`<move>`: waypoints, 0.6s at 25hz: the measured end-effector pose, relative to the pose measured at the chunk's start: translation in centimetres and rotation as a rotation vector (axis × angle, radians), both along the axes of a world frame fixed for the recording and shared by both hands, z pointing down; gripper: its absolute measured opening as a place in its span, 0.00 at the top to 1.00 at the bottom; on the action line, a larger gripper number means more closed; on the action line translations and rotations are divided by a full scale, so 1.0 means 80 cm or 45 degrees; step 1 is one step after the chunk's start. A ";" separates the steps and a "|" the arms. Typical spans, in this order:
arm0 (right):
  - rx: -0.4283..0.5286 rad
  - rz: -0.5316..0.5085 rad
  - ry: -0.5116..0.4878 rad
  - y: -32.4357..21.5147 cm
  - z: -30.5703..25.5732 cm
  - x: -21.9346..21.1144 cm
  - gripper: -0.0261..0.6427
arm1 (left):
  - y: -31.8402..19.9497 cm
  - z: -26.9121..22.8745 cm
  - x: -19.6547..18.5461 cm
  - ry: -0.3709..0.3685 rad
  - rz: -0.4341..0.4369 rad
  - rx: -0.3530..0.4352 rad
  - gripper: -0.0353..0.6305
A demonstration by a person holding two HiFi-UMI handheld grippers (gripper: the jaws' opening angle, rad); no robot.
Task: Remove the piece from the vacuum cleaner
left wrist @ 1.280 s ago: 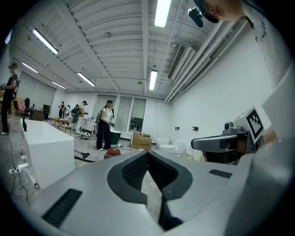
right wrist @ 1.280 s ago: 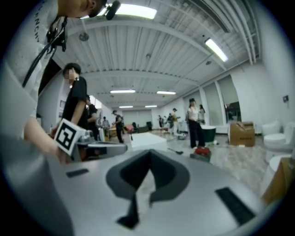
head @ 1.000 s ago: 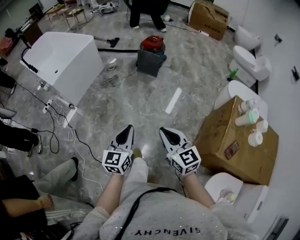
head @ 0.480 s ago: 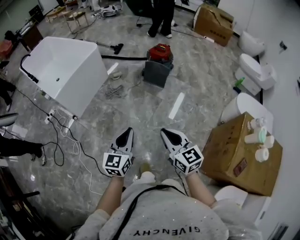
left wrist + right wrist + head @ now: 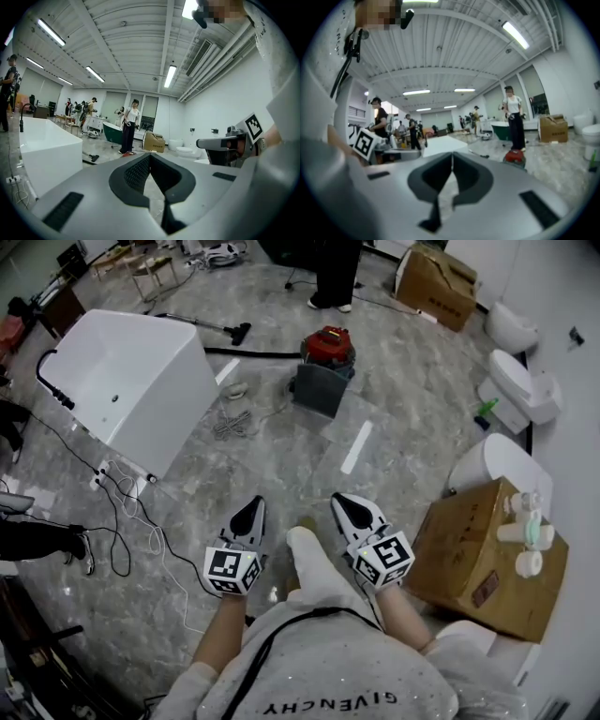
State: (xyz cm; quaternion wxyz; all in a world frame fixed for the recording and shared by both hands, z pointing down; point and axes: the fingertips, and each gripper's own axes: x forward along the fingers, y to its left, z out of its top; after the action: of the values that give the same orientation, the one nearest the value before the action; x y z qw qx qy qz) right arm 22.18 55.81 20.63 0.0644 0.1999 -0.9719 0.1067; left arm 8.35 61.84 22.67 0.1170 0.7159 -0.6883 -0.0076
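Left gripper (image 5: pixel 150 155): We hold it low in front of us. Its two jaws are shut tight, and nothing is between them.
Right gripper (image 5: pixel 452 158): We hold it next to the left one, with a gap between them. Its jaws are shut tight too, and nothing is in them.
Vacuum cleaner (image 5: pixel 326 341): It is small and red. It is on the floor far ahead of us, well apart from both grippers.
Grey box (image 5: pixel 321 386): It is dark and touches the vacuum cleaner on our side. We cannot tell if the vacuum cleaner sits on it or behind it.
Hose (image 5: pixel 246 353): It is black and runs along the floor to the left of the vacuum cleaner.
Bathtub (image 5: pixel 131 371): It is big and white, on our left.
Cardboard box (image 5: pixel 473 545): It is near our right gripper, with bottles (image 5: pixel 523 532) on top.
Person (image 5: pixel 335 273): We see legs just past the vacuum cleaner.
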 end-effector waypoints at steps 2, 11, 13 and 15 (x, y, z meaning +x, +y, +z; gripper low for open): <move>0.011 0.009 -0.018 -0.021 0.000 -0.011 0.94 | -0.017 0.001 -0.013 -0.003 -0.006 0.002 0.91; 0.031 0.036 -0.015 -0.134 0.002 -0.082 0.94 | -0.134 0.003 -0.063 0.008 0.081 -0.011 0.91; 0.013 0.048 -0.006 -0.161 0.007 -0.093 0.94 | -0.163 0.003 -0.073 0.011 0.097 -0.013 0.91; -0.004 0.062 0.001 -0.183 0.011 -0.102 0.94 | -0.189 0.002 -0.082 0.015 0.114 -0.019 0.91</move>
State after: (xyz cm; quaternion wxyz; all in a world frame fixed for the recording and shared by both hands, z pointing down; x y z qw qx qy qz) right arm 13.98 41.14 21.51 0.0624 0.2235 -0.9665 0.1096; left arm 1.82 46.76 22.86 0.1264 0.7449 -0.6550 -0.0014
